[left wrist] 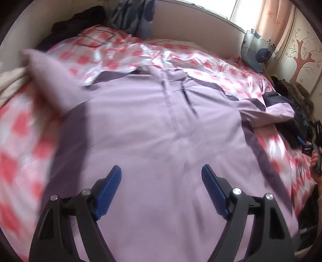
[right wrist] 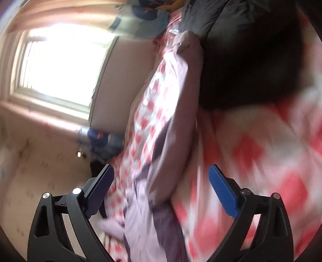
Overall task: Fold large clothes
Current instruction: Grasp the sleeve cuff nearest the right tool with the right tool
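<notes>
A large lilac jacket (left wrist: 157, 125) with darker purple trim lies spread front-up on a bed with a pink-and-white checked cover (left wrist: 18, 153). Its left sleeve (left wrist: 48, 80) sticks up and out, blurred; the right sleeve (left wrist: 267, 108) lies crumpled toward the bed's right side. My left gripper (left wrist: 161, 171) hovers over the jacket's lower part, jaws wide apart, nothing between the blue pads. In the tilted, blurred right wrist view the jacket (right wrist: 177, 112) runs in a strip along the checked cover (right wrist: 261, 151). My right gripper (right wrist: 161, 171) is open above it and holds nothing.
A dark garment pile (left wrist: 80, 18) and patterned blue pillows (left wrist: 255, 52) sit by the headboard. More dark clothes (left wrist: 291, 96) lie at the bed's right edge, where a hand (left wrist: 316, 165) holds the other gripper. A dark padded item (right wrist: 251, 60) lies on the bed; a bright window (right wrist: 64, 62) is beyond.
</notes>
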Demonstrator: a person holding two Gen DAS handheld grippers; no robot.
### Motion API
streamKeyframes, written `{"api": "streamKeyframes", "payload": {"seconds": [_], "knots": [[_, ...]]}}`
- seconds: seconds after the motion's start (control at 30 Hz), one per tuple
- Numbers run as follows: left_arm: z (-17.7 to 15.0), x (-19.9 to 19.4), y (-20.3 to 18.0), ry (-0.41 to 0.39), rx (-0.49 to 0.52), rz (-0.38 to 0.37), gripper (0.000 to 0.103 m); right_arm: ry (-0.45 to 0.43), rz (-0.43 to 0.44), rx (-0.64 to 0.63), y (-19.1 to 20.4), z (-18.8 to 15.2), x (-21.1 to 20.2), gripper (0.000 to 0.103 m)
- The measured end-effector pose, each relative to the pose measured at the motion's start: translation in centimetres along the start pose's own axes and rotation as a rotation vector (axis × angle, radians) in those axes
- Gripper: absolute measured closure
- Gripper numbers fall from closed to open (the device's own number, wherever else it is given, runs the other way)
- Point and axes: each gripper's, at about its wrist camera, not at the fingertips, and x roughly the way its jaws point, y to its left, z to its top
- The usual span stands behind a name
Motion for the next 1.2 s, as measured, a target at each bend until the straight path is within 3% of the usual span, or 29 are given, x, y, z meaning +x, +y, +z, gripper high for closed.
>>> {"api": "streamKeyframes", "payload": {"seconds": [0.17,0.33,0.5,0.63,0.7,0.9,0.97,1.03,1.1,1.2], "knots": [[2.2,5.4,-3.8,-0.033,0.056,0.028,0.025,-0.049,-0.056,0.051,-1.6,4.4,6.9,0.012],[1.1,7.9,-4.6,-0.014,0.139,0.061,0.024,-0.07,-0.094,0.087,-4.0,6.7,10.6,0.012],[0.5,8.2,-4.2,0.011,0.126,0.033,0.024,-0.111,-0.047,0.153,-5.9,7.6,10.9,0.012],[0.1,7.9,-4.6,-0.008,0.141,0.05,0.019,-0.077,0.075,0.051,-3.6,8.1,10.9,0.012],[0.1,8.1,-4.6,0.003,0.139,0.035,0.019,-0.078,0.045,0.025,-3.0,8.6,10.8,0.012],[-0.1,8.5,-4.4,0.026,0.118,0.021,0.019,-0.123,0.012,0.147,-5.2,9.7,10.3,0.012],[-0.2,8.7,-4.2,0.033,0.112,0.02,0.019,-0.13,0.005,0.102,-4.8,10.1,10.2,0.026],[-0.2,8.9,-4.1,0.04,0.11,0.022,0.019,-0.138,0.003,0.026,-4.0,10.3,9.8,0.056],[-0.4,9.1,-4.1,0.045,0.11,0.026,0.019,-0.142,-0.02,-0.042,-3.4,10.3,9.7,0.078],[-0.4,9.3,-4.3,0.046,0.119,0.035,0.019,-0.152,-0.012,-0.064,-3.7,10.0,9.4,0.08]]}}
